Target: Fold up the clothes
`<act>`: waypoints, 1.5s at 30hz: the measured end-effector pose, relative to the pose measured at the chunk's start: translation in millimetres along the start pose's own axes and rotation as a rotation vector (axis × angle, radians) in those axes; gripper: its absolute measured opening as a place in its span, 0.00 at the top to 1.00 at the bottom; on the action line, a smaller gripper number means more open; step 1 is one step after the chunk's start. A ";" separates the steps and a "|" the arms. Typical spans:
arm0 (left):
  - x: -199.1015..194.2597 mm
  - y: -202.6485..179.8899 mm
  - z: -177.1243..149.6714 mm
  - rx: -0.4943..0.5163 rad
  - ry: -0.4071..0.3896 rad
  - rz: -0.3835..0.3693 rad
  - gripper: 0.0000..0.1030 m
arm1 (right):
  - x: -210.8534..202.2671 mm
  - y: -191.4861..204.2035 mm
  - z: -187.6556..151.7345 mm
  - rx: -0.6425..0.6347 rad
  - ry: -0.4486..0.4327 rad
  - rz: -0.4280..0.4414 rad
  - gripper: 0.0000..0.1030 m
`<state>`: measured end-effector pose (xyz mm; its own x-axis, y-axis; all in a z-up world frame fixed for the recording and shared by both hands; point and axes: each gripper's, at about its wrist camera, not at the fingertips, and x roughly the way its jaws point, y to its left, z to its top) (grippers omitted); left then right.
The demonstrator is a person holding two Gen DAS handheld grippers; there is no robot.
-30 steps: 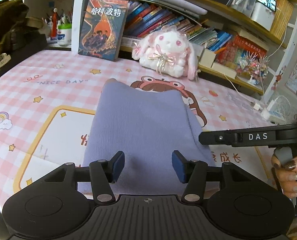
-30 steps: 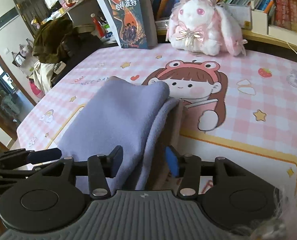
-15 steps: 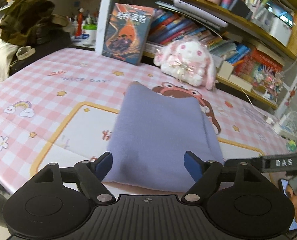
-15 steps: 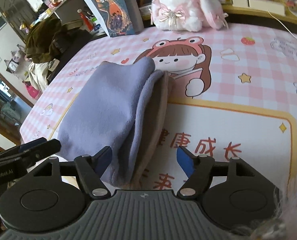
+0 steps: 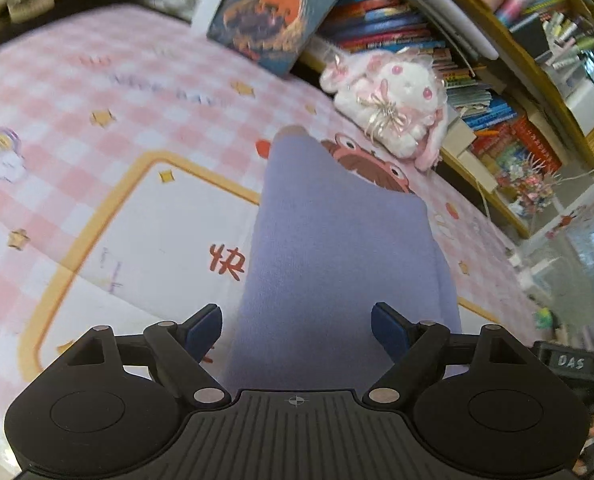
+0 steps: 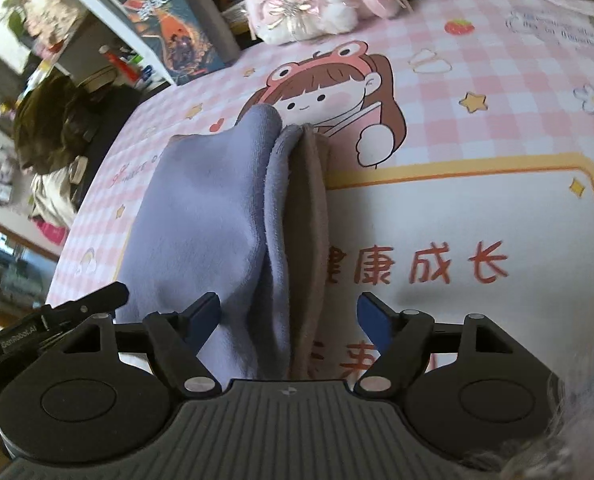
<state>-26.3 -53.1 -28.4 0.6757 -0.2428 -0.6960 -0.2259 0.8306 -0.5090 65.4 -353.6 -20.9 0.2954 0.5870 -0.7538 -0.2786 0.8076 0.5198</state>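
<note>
Garment: the lavender folded garment [image 5: 337, 264] lies on the table [image 5: 97, 128], on its pink checked cover, just in front of the plush rabbit [image 5: 393, 108].
Layers: from my right wrist view I see a lavender upper fold [image 6: 201, 224] and a brownish lining edge [image 6: 311, 240] along the side away from the left tongs.
Long axis: I judge it runs straight away from both tongs, toward the plush rabbit, with the near short end under the fingertips.
Left tongs: the left tongs [image 5: 297, 330] are spread wide and grasp nothing; the garment's near end sits between them, centred.
Right tongs: the right tongs [image 6: 289, 320] are likewise released and empty, straddling the layered edge.
Nearer hand: both are about equally close; the left lines up with the flat top, the right with the stacked edge.
Task state: I judge the folding nearly or fully done; any next move would be a squaring of that edge.
</note>
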 end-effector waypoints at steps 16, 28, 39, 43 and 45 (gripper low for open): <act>34.3 17.6 30.8 0.042 0.170 -0.141 0.52 | 25.4 23.5 -12.2 0.130 -0.069 -0.077 0.60; 34.9 17.6 46.5 0.171 0.221 -0.154 0.43 | 24.6 50.1 -17.9 -0.029 -0.123 -0.174 0.66; 46.3 21.2 47.3 0.142 0.248 -0.215 0.53 | 33.3 31.4 -12.7 0.189 -0.109 -0.079 0.64; 38.9 7.6 46.1 0.240 0.223 -0.176 0.55 | 26.1 54.7 -14.9 0.047 -0.155 -0.137 0.73; 42.5 14.6 48.1 0.210 0.244 -0.191 0.53 | 23.6 63.0 -17.8 -0.007 -0.167 -0.160 0.74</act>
<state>32.9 -27.3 -41.1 0.4985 -0.4944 -0.7121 0.0536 0.8374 -0.5439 38.6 -289.9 -13.1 0.4830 0.4532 -0.7492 -0.2226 0.8911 0.3955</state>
